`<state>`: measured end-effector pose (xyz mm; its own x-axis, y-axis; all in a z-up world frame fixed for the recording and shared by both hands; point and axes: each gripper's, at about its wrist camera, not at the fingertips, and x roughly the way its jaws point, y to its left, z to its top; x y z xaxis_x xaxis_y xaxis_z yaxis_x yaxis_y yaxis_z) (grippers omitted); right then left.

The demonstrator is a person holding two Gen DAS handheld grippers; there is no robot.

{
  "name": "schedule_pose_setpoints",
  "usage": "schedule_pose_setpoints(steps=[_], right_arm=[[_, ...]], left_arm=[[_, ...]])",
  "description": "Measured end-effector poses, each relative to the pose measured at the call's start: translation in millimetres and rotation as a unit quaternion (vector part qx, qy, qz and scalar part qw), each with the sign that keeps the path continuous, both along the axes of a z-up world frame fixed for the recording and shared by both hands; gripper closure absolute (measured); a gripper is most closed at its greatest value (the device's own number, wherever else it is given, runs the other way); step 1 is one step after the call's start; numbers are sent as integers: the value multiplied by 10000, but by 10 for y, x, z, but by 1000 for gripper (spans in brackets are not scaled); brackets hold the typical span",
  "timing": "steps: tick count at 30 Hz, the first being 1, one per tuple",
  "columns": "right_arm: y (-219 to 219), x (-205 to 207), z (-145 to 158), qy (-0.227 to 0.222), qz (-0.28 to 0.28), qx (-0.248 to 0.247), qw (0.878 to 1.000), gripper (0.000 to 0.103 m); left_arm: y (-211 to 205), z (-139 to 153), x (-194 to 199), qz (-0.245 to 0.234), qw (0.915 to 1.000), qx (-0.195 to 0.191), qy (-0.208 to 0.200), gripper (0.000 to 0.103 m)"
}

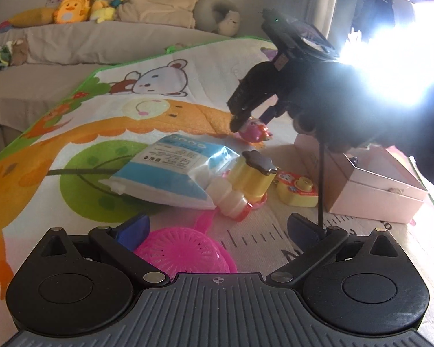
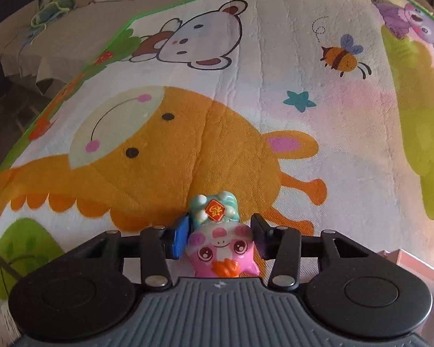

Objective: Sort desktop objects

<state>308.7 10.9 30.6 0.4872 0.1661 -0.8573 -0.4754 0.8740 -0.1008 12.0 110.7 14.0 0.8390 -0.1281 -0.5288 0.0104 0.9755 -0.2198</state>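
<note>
Right tongs straddling the pink pig figurine (image 2: 221,248) on the play mat (image 2: 275,115).

We are holding the right gripper (image 2: 221,238) nose-down over the figurine, which is lying toward the mat's middle; its blue pad (image 2: 180,238) is touching one side, while the other jaw is standing off, so there is no clamp. We are keeping the left gripper (image 1: 217,225) spread wide above the pink strainer (image 1: 185,250) near the mat's near edge, gripping nothing. The tissue pack (image 1: 170,170) and pink box (image 1: 373,185) are lying beyond.
</note>
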Motion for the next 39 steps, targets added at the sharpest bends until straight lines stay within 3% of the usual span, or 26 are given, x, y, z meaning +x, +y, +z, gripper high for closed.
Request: schedule_pose_setpoints(steps=[7,12,17,20,25,30,32,34,37,39], right_arm=[[-276,-722,28,479,495,-293,9972,59],[-446,-1232,122,1197,776,654,9876,59],[-877,-1750,533,320,869,1156,9890,59],[-1217,-2027,616,-169,828,1117,9901,59],[-1729,-2320,372,-332,502,1079,9923,59],[-1989,-2501,35,-942,151,716,9929,56],[-2108,-2538,-21,-948,17,895,9915,46],[-2203,-2590,-52,-967,-88,1082,9894,35],[-2282,-2684,-86,-1022,-138,1228,9871,25],[-2302,-2737,-111,-1043,-175,1215,9869,22]], left_arm=[[-27,16,-9,22,9999,96,-36,0],[-141,114,-149,-174,9990,393,-140,0],[-380,243,-322,-806,9955,488,-128,0],[-589,300,-352,-1050,9929,546,-131,0],[-982,182,-167,-1264,9886,769,265,0],[-1159,20,110,-939,9885,891,775,0],[-1169,14,175,-779,9895,931,787,1],[-1184,22,207,-685,9893,1034,769,18],[-1196,4,216,-659,9874,1192,806,34],[-1188,-7,182,-686,9863,1293,759,34]])
